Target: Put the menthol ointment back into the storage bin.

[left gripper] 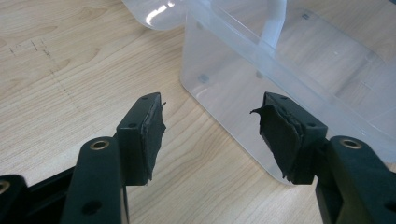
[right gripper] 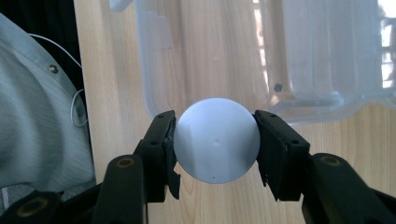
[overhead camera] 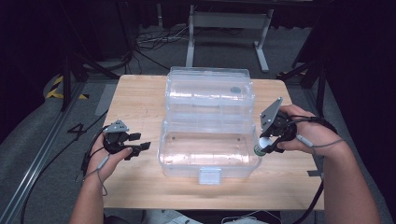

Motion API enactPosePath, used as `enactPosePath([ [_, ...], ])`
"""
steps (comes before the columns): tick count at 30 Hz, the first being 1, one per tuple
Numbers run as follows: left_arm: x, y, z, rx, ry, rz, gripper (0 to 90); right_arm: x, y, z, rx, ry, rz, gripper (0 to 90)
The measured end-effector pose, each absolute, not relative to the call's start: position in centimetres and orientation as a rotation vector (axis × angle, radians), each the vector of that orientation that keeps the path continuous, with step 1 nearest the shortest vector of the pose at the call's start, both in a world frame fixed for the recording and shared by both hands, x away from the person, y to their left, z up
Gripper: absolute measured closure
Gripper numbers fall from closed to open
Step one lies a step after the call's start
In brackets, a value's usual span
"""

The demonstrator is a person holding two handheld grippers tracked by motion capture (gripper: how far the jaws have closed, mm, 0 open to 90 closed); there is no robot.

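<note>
Right hand-held gripper is clamped on a white bulb, its pads pressing both sides, just above the right end of the open clear box. Left hand-held gripper sits wide with nothing between its jaws, near the box's left wall on my counter.

Your two grippers are all matte black, left gripper and right gripper alike. Each has a grey three-cornered plate on top and a grey cable trailing back along your wrist. Up close the jaws carry brass-ringed screw holes, and the black rubber pads are frayed and torn at the edges. Your arms are bare, no sleeves.
</note>
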State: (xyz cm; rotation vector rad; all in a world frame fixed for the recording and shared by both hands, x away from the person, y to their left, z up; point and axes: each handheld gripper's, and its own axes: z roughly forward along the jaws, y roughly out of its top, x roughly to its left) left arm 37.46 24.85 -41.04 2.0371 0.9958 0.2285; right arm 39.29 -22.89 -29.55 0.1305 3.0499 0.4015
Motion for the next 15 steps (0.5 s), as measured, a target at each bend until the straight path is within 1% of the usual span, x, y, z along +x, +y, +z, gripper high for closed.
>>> enactPosePath([
  [15,37.5,25.0,-41.1,2.034,0.996,0.23,40.4,39.4,-20.8,-30.7,0.031,3.093,0.385,50.9],
])
